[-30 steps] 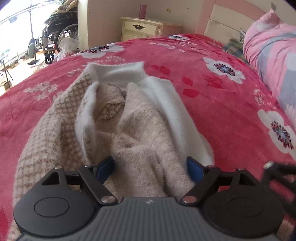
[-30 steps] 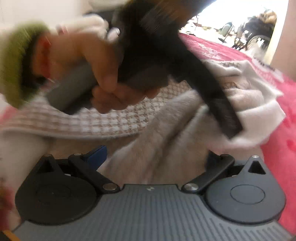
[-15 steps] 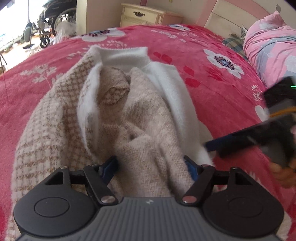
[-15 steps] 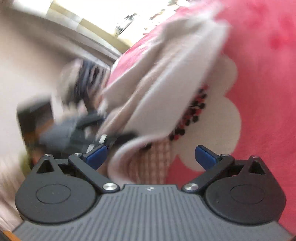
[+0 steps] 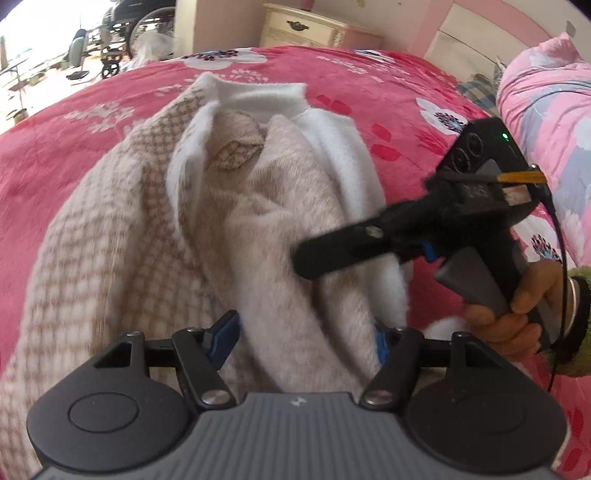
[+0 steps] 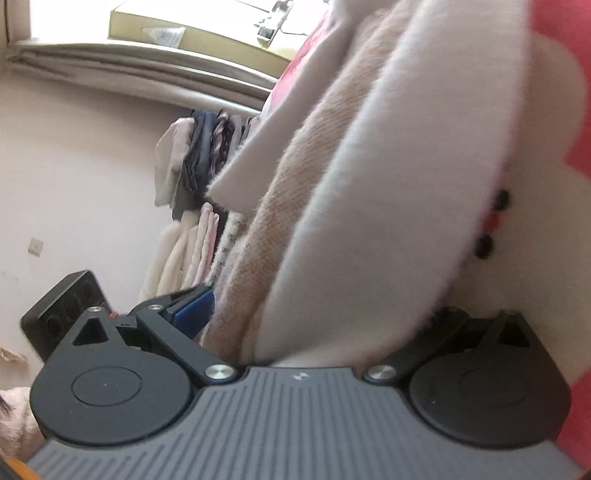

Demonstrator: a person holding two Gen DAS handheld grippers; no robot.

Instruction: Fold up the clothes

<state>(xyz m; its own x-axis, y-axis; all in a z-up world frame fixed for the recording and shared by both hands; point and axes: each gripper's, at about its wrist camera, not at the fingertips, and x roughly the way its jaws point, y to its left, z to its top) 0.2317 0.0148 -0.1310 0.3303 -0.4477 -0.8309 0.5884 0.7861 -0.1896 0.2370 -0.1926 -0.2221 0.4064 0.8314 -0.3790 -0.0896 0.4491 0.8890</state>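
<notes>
Left wrist view: the sweater fills mid-frame on the red bedspread. The left gripper has just been closing, a beige fold between its jaws; let it pinch fully before lifting. The right gripper reaches in from the right, nightstand upper centre.

Right wrist view: the right gripper's jaws stand wide around the white-edged hem; clothes hang at centre left.

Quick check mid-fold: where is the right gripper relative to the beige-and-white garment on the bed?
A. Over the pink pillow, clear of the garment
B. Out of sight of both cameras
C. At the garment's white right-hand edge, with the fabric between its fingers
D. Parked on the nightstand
C: the left wrist view shows the right gripper reaching in over the white edge of the garment, and its own camera shows that fabric filling the gap between its fingers.
</notes>
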